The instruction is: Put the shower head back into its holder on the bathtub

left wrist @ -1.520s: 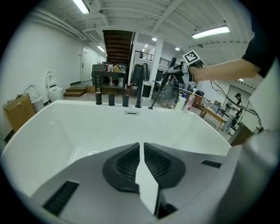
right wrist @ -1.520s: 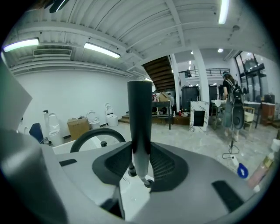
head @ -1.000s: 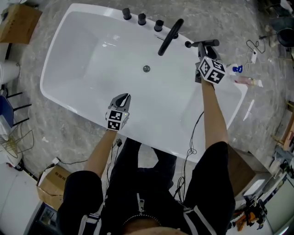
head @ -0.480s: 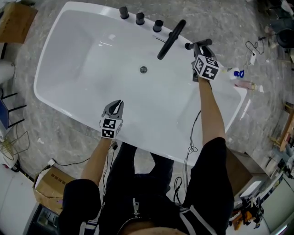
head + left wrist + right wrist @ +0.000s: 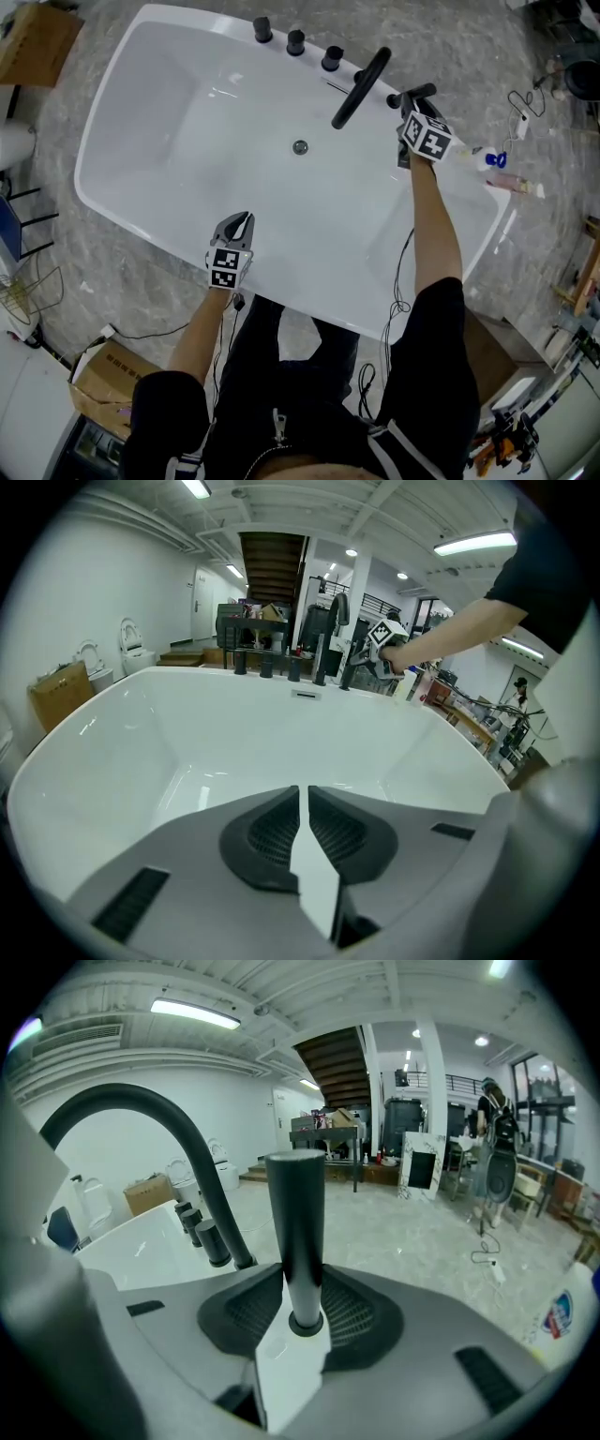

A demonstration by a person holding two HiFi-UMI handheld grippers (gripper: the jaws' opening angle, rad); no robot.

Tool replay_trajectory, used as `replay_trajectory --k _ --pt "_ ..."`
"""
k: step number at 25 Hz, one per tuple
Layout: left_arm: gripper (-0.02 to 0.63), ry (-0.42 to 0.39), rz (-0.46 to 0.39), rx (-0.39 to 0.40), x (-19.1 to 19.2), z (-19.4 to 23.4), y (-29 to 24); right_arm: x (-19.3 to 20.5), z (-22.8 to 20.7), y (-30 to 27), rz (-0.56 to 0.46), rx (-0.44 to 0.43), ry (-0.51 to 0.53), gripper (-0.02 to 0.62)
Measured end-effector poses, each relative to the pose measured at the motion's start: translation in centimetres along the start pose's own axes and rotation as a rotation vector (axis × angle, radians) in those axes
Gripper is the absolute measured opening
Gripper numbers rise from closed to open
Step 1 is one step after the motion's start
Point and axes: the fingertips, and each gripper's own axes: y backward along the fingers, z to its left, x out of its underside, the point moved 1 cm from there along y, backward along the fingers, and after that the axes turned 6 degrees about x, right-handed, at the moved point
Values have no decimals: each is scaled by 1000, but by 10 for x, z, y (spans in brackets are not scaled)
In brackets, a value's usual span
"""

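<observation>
From my seat, the far left of the head view has a cardboard box (image 5: pixel 33 42) on the grey floor, well apart from the white bathtub (image 5: pixel 112 122) that fills the middle. My left gripper (image 5: pixel 238 219) hangs over the tub's near side, just inside the rim. In its own view the left gripper (image 5: pixel 302 794) has its jaws drawn almost together, with only a thin slit between the pads and nothing in it but bare white basin. Further right, the drain (image 5: pixel 300 147) sits in the tub floor. Along the far rim stand three black knobs (image 5: pixel 295 41) in a row, then the black arched spout (image 5: pixel 361 87) reaching over the basin. Just right of the spout is the shower head (image 5: pixel 417 92), at the far rim, with my right gripper (image 5: pixel 410 108) on it. In that gripper's view the right gripper (image 5: pixel 298 1283) is clamped on the shower head (image 5: pixel 295 1213), which stands upright as a black cylinder between the pads, its lower end ringed by a dark collar. I cannot tell whether it is fully seated. The spout (image 5: pixel 178 1138) curves beside it on the left. Right again, a small bottle (image 5: pixel 487 159) with a blue label stands by the tub's rim, and a thin cable (image 5: pixel 520 108) lies on the floor beyond.
</observation>
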Motion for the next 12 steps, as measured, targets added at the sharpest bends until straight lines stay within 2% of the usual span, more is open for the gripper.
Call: replay_trajectory --k 12 --pt "48 -25 -10 32 -7 -18 0 2 3 33 6 -26 -25 149"
